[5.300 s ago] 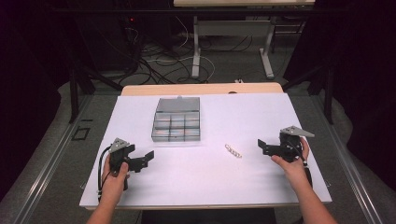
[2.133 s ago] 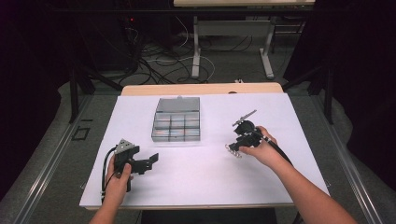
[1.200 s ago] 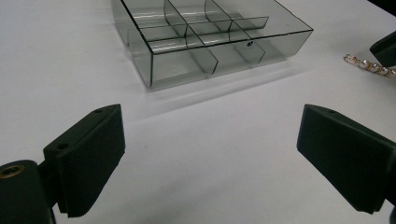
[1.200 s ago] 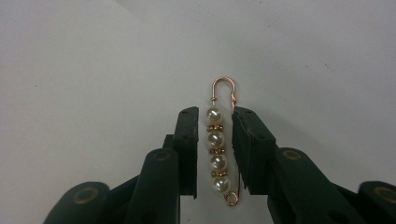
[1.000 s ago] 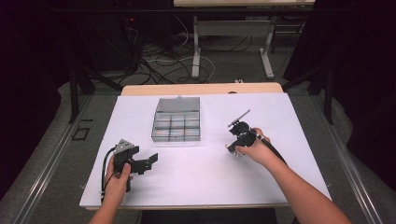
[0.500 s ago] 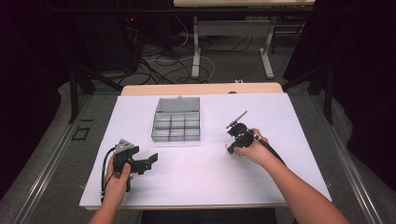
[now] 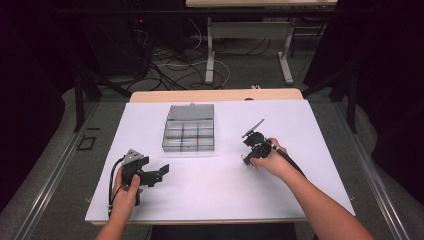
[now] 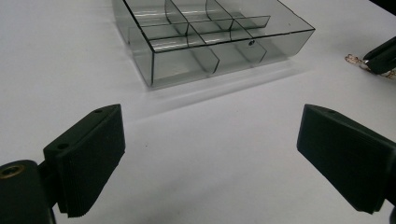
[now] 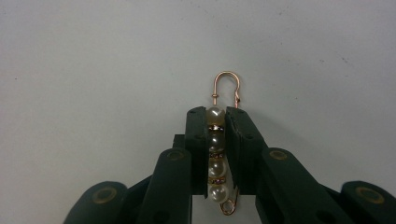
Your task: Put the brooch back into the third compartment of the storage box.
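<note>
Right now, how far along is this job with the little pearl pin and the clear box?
Done: the right gripper has reached the pearl pin and shut on it, still down at the white table. In hand: that grip. Left: probably lifting the pin into the clear divided box, whose compartments look empty. The left gripper is open, holding nothing.

Bare white surface [image 7: 220,195] stretches between the left gripper [image 7: 161,172] and right gripper [image 7: 246,159]. A clear compartment box [image 7: 189,128], standing just beyond that open lane, is the lone obstacle; wide margins lie open on either side.
</note>
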A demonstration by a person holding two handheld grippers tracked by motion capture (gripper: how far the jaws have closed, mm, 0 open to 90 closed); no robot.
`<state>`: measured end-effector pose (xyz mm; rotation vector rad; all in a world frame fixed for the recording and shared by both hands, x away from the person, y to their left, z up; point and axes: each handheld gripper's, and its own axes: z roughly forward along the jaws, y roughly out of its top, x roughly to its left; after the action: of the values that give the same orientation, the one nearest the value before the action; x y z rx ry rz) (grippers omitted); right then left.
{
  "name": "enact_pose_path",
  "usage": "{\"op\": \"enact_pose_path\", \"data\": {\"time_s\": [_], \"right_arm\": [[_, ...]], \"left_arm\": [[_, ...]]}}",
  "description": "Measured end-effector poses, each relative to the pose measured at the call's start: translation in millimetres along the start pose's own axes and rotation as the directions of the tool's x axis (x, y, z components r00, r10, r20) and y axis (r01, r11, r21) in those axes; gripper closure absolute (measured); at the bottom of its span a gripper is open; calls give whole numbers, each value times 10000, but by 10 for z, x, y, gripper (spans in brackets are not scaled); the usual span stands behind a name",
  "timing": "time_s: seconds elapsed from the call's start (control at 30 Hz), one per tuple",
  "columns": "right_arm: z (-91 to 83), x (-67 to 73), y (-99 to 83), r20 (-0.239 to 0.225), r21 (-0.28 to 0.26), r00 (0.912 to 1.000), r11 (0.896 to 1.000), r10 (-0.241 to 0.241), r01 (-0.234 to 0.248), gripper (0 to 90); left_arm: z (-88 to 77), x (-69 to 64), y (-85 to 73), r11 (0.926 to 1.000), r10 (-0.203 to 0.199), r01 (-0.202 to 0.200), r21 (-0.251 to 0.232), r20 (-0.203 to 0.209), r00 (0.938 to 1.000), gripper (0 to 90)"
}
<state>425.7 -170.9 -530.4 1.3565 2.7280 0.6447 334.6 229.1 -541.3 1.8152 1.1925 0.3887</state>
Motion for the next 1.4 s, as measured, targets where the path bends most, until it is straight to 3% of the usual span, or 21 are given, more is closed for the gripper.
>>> {"op": "enact_pose_path", "data": {"time_s": [0.23,0.3,0.57,0.8,0.93,1.0,1.17,1.2,1.27,1.37,1.4], "right_arm": [[-15,1,-1,-5,-74,10000,10000,0,0,804],[-52,5,10,-5,314,10000,9995,9,-9,804],[-84,-19,-2,-16,-199,10000,9998,-17,17,805],[-125,-29,-3,-1,-203,10000,9998,-69,69,805],[-131,-4,-2,-130,-419,9994,9986,322,-327,805],[-145,-18,-1,-211,-565,9997,9983,112,-124,805],[-179,12,26,-54,-705,9999,9974,151,-155,805],[-197,15,31,-234,-751,9997,9972,1,-19,805],[-216,37,55,-206,-945,9996,9953,-218,197,805],[-230,66,65,-119,-985,9998,9950,-155,143,805],[-228,60,76,-145,-1139,9991,9928,-390,371,805]], "left_arm": [[2,-2,-1,10000,-7,7,5,9,10000,82],[4,-2,-1,10000,-10,9,7,11,10000,82],[7,-1,-1,10000,-25,25,23,16,10000,82],[9,-3,0,10000,-3,3,16,10,10000,82],[7,0,-1,10000,-19,19,20,8,10000,82],[7,0,-1,10000,-23,23,20,11,10000,82],[6,0,0,10000,7,-7,13,9,10000,82],[6,0,0,10000,7,-7,11,9,10000,82],[6,1,0,10000,14,-14,12,12,10000,82],[5,3,1,10000,11,-12,5,10,10000,82],[5,3,1,10000,14,-14,5,8,10000,82]]}}
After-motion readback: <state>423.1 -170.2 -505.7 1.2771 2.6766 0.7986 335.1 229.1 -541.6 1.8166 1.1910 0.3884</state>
